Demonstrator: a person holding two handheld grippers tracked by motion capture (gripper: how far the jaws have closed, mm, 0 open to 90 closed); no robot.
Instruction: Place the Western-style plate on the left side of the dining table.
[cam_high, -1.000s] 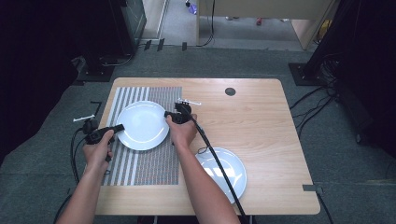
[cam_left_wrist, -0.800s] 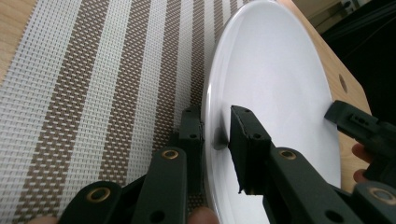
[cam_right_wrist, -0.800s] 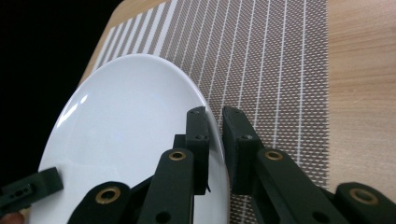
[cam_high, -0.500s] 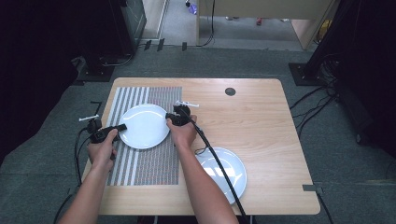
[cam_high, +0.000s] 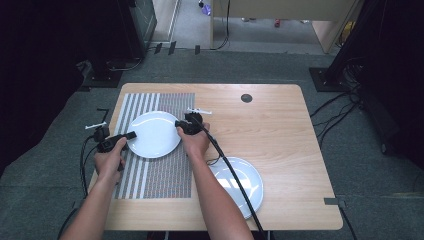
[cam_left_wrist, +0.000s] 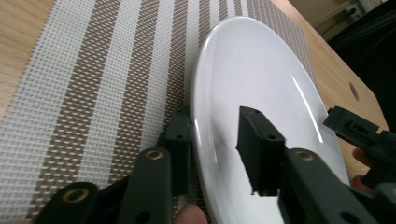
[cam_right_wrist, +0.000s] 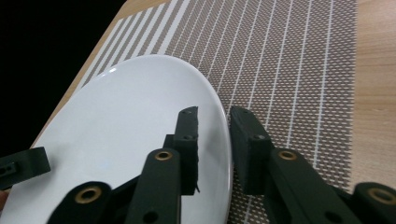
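A white plate (cam_high: 152, 134) lies on the striped placemat (cam_high: 155, 175) at the table's left. My left gripper (cam_high: 131, 135) is at the plate's left rim, and my right gripper (cam_high: 178, 125) is at its right rim. In the left gripper view the jaws (cam_left_wrist: 217, 144) straddle the plate (cam_left_wrist: 261, 74) rim with gaps on both sides. The right gripper (cam_right_wrist: 217, 149) likewise has the plate (cam_right_wrist: 126, 116) rim between its pads, which are not pressing. Both pairs of jaws have just been opening.
A second white plate (cam_high: 240, 185) sits on the bare wooden table (cam_high: 280, 130) near its front edge, with the right gripper's cable across it. A dark round hole (cam_high: 246, 98) is near the far edge. Dark floor surrounds the table.
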